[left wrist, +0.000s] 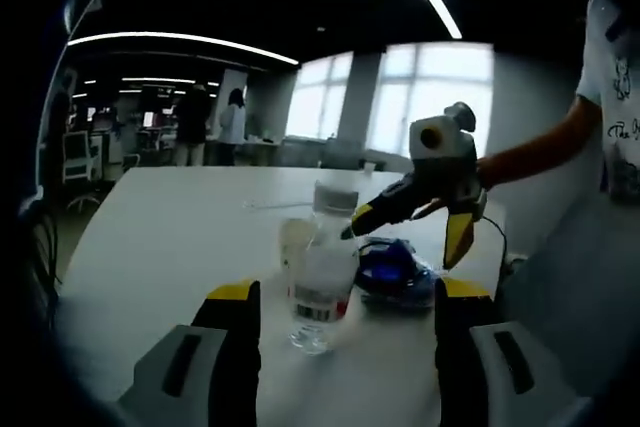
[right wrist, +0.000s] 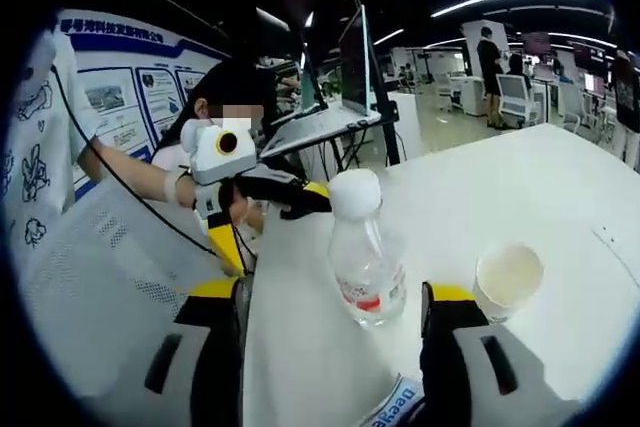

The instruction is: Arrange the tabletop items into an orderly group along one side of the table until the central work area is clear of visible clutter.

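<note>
A clear plastic water bottle [left wrist: 322, 277] with a white cap stands upright on the white table [left wrist: 170, 247]. My left gripper [left wrist: 347, 292] is open, its jaws wide on either side of the bottle and not touching it. Just behind the bottle is a pale paper cup [left wrist: 293, 239], with a blue packet [left wrist: 396, 273] to its right. My right gripper [left wrist: 412, 231] reaches in from the right above the packet. In the right gripper view, the bottle [right wrist: 366, 265] stands ahead of my open right gripper [right wrist: 335, 290]. The cup [right wrist: 508, 279] is to its right, and the left gripper [right wrist: 266, 223] is beyond.
A thin cable [left wrist: 270, 205] lies farther back on the table. The table edge [right wrist: 255, 347] runs close along the left of the right gripper view. A monitor stand [right wrist: 350, 77], desks, chairs [right wrist: 520, 97] and standing people [left wrist: 190, 127] fill the room behind.
</note>
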